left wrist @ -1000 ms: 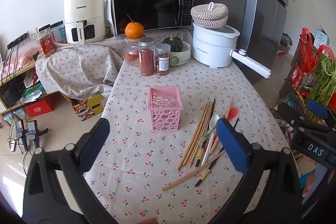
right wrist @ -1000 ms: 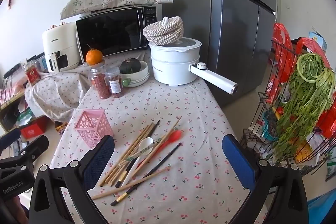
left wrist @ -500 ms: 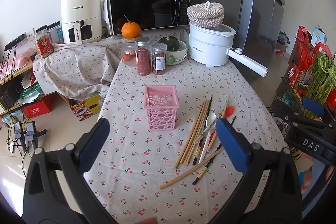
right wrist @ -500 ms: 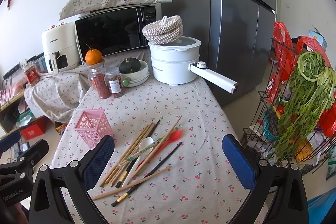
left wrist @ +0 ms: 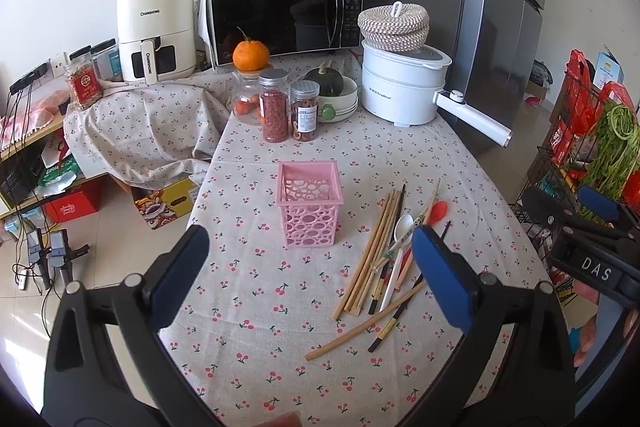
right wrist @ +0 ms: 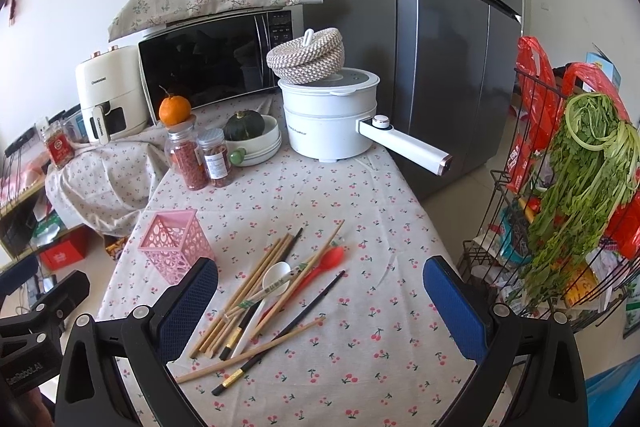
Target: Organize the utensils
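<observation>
On the cherry-print tablecloth [left wrist: 256,291], chopsticks [right wrist: 256,291] lie beside a pink basket [left wrist: 310,205]; both grippers' fingers gape.

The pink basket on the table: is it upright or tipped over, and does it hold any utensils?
Upright and empty. The pink basket stands on its base, opening upward, nothing inside; the chopsticks and spoons lie beside it.
</observation>
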### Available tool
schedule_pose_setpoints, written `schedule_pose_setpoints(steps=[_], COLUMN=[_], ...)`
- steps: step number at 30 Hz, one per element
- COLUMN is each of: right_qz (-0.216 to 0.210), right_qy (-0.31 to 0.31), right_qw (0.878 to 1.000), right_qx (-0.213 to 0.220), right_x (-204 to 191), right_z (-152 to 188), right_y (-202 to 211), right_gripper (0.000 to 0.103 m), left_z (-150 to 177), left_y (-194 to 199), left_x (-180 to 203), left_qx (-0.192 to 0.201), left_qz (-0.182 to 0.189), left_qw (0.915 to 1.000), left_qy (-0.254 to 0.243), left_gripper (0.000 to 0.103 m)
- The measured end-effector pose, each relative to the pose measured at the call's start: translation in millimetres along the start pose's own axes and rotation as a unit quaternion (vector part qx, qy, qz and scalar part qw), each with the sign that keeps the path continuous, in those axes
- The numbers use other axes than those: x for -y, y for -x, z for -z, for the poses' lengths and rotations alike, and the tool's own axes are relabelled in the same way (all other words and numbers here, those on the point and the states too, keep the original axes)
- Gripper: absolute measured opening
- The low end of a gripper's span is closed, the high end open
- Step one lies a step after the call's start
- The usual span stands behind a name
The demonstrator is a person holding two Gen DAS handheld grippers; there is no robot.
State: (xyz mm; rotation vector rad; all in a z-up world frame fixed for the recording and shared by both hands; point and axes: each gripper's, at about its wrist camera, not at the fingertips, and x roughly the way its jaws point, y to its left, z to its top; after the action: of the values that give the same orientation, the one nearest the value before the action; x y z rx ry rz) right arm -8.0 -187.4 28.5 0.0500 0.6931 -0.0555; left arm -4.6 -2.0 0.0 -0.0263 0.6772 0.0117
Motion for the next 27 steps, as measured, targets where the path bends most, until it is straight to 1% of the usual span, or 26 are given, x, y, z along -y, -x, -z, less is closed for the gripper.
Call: schedule_pose_setpoints(steps=[27], right_qz=[-0.002], right_qy=[-0.002], right_qw=[1.000], right_qx=[0.000], right_x=[-0.7], right_z=[0.2], right_y=[1.0], right_gripper=[0.103], left_z=[0.4], left_y=[-1.8], left_x=[-2.4], left_qx=[-0.002], left_qz=[0.001], left_qw=[1.0000], left_qy=[0.002], left_gripper=[0.101])
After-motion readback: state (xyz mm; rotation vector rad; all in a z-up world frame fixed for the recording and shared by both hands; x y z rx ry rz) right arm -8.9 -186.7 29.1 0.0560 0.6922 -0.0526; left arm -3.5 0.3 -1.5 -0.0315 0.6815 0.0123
